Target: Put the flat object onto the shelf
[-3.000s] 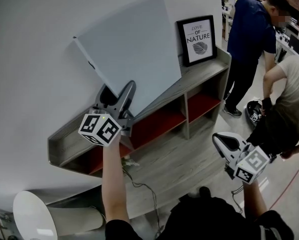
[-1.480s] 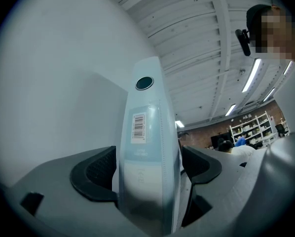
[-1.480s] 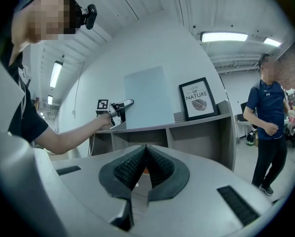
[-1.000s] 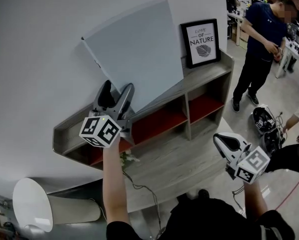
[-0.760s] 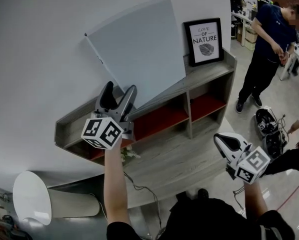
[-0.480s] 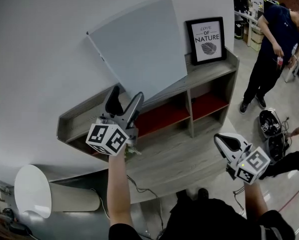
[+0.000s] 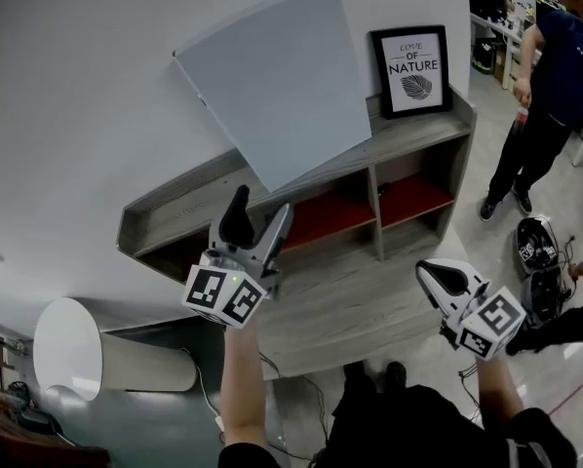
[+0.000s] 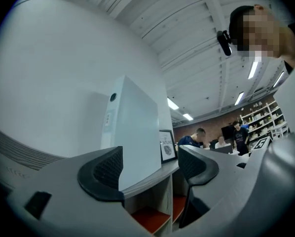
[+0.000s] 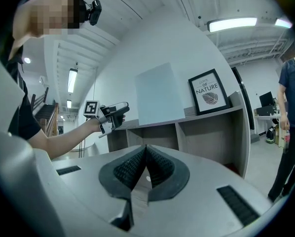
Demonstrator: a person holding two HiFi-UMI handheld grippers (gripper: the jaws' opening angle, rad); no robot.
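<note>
Backing off looks like the step in hand, since the flat object (image 7: 277, 86) already stands on top of the shelf (image 7: 179, 214) against the wall, with the framed print (image 7: 415, 69) at its 3 o'clock. Draw your left gripper (image 7: 260, 209) straight toward 6 o'clock, clear of the flat object's lower edge; I judge a nudge there could make it slide. That claw is spread wide, its jaws having just closed a little, with nothing between them and touching nothing. Your right gripper (image 7: 426, 272), at the left one's 4 o'clock, has its jaws pressed together on nothing.
</note>
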